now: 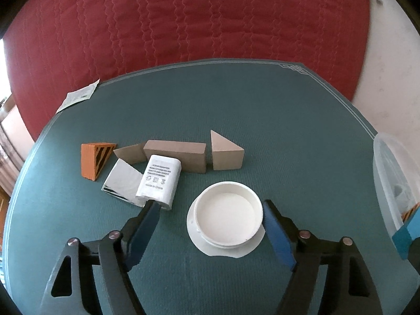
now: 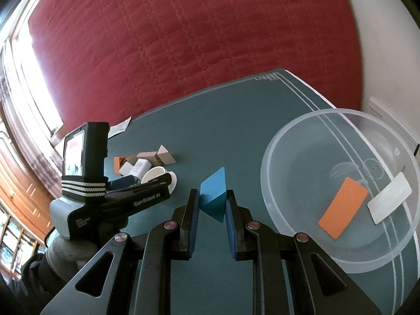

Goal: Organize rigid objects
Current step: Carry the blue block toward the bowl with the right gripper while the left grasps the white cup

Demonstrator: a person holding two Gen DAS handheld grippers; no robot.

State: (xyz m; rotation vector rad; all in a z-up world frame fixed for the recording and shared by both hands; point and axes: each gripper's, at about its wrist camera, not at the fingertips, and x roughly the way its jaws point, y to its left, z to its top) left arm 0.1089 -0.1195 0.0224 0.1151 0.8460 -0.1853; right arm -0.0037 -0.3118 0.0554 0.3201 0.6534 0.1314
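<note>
My right tool (image 2: 211, 210) is clamped on a blue wedge (image 2: 214, 197), held off the desk (image 2: 223, 120) just left of the clear bowl (image 2: 288, 204) — inside it lie an orange plate (image 2: 344, 207) and a white plate (image 2: 389, 200). My left tool (image 1: 210, 210) stands open around a white round lid (image 1: 225, 215) lying on the desk; I can't tell whether the pads touch it. Its left finger (image 1: 144, 225) tips against a white power adapter (image 1: 160, 181). Beyond — a silver wedge (image 1: 120, 181), an orange wedge (image 1: 94, 161), and three tan wooden blocks (image 1: 181, 155) in a row.
</note>
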